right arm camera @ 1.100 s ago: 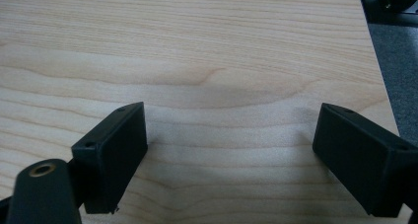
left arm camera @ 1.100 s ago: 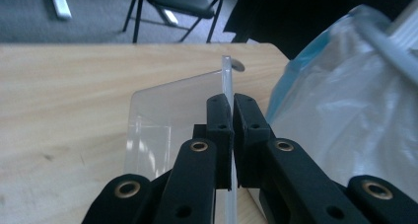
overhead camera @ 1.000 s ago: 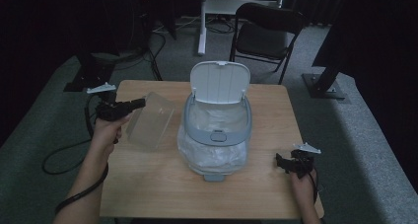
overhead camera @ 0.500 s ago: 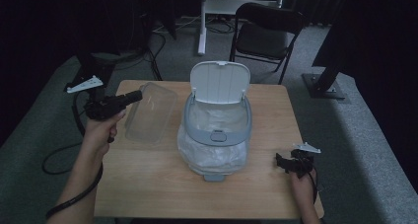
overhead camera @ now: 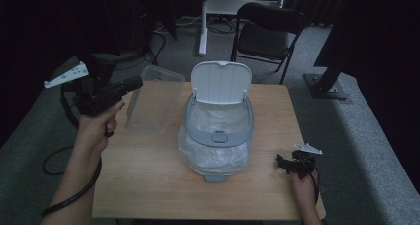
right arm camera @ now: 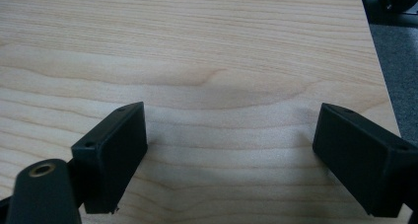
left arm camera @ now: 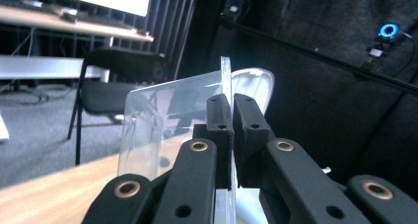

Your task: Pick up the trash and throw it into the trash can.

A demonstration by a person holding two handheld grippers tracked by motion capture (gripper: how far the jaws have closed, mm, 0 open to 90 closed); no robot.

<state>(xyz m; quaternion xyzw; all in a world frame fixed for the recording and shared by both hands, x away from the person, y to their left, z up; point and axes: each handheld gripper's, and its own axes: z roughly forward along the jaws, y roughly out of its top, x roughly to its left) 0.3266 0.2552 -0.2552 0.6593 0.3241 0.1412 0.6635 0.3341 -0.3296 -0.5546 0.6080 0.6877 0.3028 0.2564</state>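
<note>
Container (overhead camera: 156, 100), clear plastic, is pinched by its rim in my left claw (left arm camera: 231, 135) and lifted beside the open-lidded bin (overhead camera: 218, 131), presumably for tipping in; right claw (right arm camera: 229, 160) gapes wide, idle over the counter (overhead camera: 148, 185).

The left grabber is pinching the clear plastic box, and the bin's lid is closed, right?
Not quite. The left gripper does pinch the clear plastic box, but the bin's lid stands open, tipped up at the back of the bin. The high view shows it.
</note>
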